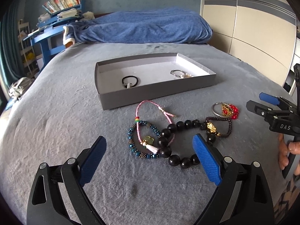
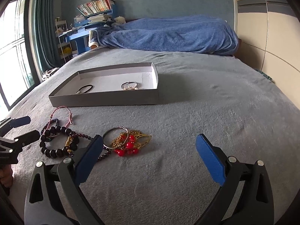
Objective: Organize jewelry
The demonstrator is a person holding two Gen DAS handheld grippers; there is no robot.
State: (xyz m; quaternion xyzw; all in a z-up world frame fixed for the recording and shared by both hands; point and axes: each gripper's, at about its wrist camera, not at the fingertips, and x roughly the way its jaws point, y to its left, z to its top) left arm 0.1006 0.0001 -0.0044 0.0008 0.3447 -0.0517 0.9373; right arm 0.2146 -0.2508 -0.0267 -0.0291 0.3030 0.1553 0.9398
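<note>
A grey cardboard box (image 1: 150,95) (image 2: 105,99) lies on the bed and holds a black hair tie (image 1: 130,80) and a silver bangle (image 1: 178,73). In front of it lies a pile of jewelry: a pink cord bracelet (image 1: 146,116), a blue beaded bracelet (image 1: 135,144), a large black bead bracelet (image 1: 176,159) (image 2: 54,150), a small dark bead bracelet with gold charm (image 1: 221,127), and a silver ring with red beads and gold chain (image 1: 226,110) (image 2: 127,142). My left gripper (image 1: 150,144) is open just before the pile. My right gripper (image 2: 150,144) is open, right of the red beads.
The grey blanket (image 2: 206,112) covers the bed. A blue duvet (image 1: 146,28) is heaped at the far end. A blue desk with books (image 1: 56,15) stands at the far left, a wardrobe (image 1: 253,28) on the right, a window (image 2: 13,46) on the left.
</note>
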